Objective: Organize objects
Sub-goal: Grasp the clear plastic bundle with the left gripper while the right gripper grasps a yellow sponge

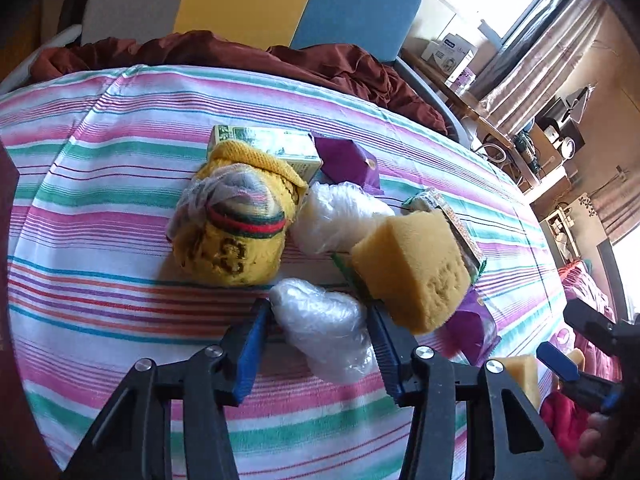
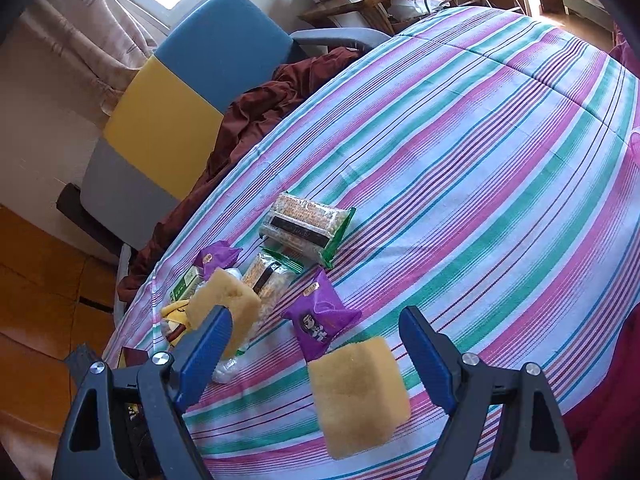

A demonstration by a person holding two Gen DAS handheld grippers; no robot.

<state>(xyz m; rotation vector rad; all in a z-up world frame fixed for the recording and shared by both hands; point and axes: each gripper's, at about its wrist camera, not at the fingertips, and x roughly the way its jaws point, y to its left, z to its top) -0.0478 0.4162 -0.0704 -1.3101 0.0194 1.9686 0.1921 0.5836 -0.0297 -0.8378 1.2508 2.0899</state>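
Both grippers are hanging over a bed covered with a striped sheet. The left gripper is standing with its blue fingers spread apart, and a clear plastic bag is lying between them on the sheet. The fingers are just beside the bag, but it is not possible to tell if they are touching it, and they are not pressing it. Just beyond this bag a yellow sponge is resting on the pile of things, tilted, and it is partly covering a green snack pack. To the left of the sponge a yellow knitted hat is lying, and a second plastic bag is sitting between the hat and the sponge. Behind the hat a green box and a purple packet are lying side by side.

The right gripper is also released, with its jaws wide apart. A second yellow sponge is lying flat on the sheet between the open fingers, touching neither of them. Near it a purple snack packet is lying, and farther away two green rice cracker packs are lying close to each other. A brown blanket is lying crumpled at the edge of the bed, beside a chair with blue, yellow and grey panels.
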